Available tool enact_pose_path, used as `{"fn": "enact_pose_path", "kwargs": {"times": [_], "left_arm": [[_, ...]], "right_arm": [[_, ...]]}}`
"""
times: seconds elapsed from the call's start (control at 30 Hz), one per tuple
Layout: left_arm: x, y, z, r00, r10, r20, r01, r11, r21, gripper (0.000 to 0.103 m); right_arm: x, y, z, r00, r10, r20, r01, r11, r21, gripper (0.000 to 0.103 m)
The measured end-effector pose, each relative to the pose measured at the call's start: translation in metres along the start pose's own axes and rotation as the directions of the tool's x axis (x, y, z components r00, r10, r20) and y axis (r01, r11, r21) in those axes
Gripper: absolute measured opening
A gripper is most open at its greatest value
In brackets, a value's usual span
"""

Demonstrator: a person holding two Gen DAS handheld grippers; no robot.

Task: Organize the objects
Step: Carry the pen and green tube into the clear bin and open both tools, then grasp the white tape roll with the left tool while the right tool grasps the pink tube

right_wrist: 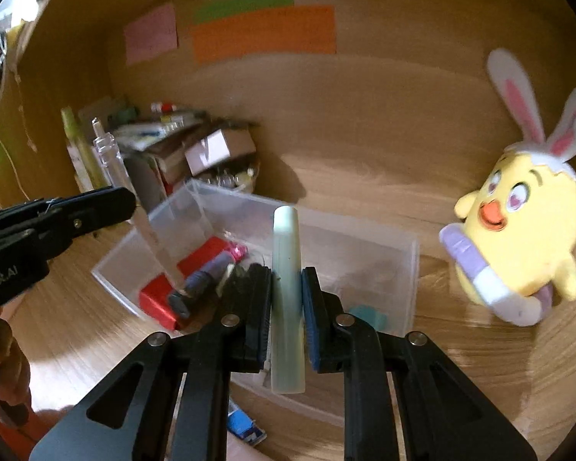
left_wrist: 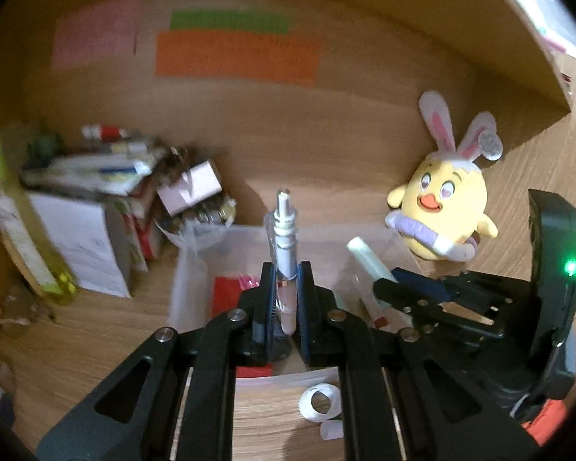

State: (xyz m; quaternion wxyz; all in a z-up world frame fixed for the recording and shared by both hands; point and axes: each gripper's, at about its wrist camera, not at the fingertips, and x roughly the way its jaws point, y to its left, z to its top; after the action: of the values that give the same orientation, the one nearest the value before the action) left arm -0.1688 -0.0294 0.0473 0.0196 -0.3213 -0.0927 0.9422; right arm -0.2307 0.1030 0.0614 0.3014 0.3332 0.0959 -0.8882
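Note:
My left gripper (left_wrist: 287,273) is shut on a clear pen (left_wrist: 284,230) that stands up between the pads, with its white tip pointing away. It hangs over a clear plastic box (left_wrist: 190,269). My right gripper (right_wrist: 287,274) is shut on a pale green tube (right_wrist: 286,253), also over the clear box (right_wrist: 411,269). The right wrist view shows the left gripper (right_wrist: 131,203) at the left with the clear pen (right_wrist: 111,161) slanting down into the box. Seen from the left wrist, the right gripper (left_wrist: 386,285) holds the green tube (left_wrist: 366,259).
Inside the box lie a red block (right_wrist: 196,265), a purple pen (right_wrist: 207,274) and a teal piece (right_wrist: 368,313). A yellow plush chick (right_wrist: 518,226) leans at the right. Stacked boxes and clutter (left_wrist: 96,207) fill the left corner. A tape roll (left_wrist: 320,403) lies near the box.

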Motion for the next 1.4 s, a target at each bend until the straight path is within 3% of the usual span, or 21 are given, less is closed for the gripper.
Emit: {"fn": "enact_pose_path", "kwargs": {"times": [0.13,0.4,0.63,0.73,0.8,1.0,1.2,1.4], "left_arm": [[0.022,0.010,-0.002,0.998,-0.031,-0.060,0.028,0.999,-0.039,0.010],[0.045,0.021,-0.006,0.992,-0.004,-0.123,-0.004,0.998,-0.070,0.011],[0.022,0.011,-0.003,0.998,0.026,-0.064,-0.028,0.999,-0.019,0.019],[0.004,0.000,-0.002,0.998,0.055,-0.014,-0.055,0.998,0.030,0.027],[-0.008,-0.008,-0.004,0.998,0.066,0.017,-0.067,0.996,0.061,0.037],[-0.031,-0.022,-0.017,0.996,0.072,0.058,-0.078,0.991,0.112,0.054],[-0.035,-0.030,-0.041,0.997,0.071,0.029,-0.074,0.988,0.138,0.058],[-0.020,-0.029,-0.069,0.996,0.055,-0.063,-0.046,0.990,0.133,0.059]], "right_arm": [[0.021,-0.002,-0.004,0.998,0.014,-0.054,-0.014,1.000,-0.005,0.014],[0.045,-0.002,-0.011,0.992,0.005,-0.123,-0.008,1.000,-0.024,0.014],[0.033,-0.005,-0.005,0.995,0.011,-0.100,-0.012,1.000,-0.012,0.015],[0.019,-0.006,-0.002,0.997,0.023,-0.074,-0.023,1.000,0.004,0.016],[0.007,-0.006,-0.001,0.998,0.030,-0.058,-0.030,1.000,0.005,0.020],[-0.026,-0.003,-0.011,0.999,0.043,-0.016,-0.043,0.999,-0.010,0.031],[-0.051,0.002,-0.038,0.998,0.067,-0.004,-0.067,0.997,-0.025,0.042],[-0.052,0.007,-0.074,0.994,0.088,-0.057,-0.090,0.995,-0.031,0.049]]}}
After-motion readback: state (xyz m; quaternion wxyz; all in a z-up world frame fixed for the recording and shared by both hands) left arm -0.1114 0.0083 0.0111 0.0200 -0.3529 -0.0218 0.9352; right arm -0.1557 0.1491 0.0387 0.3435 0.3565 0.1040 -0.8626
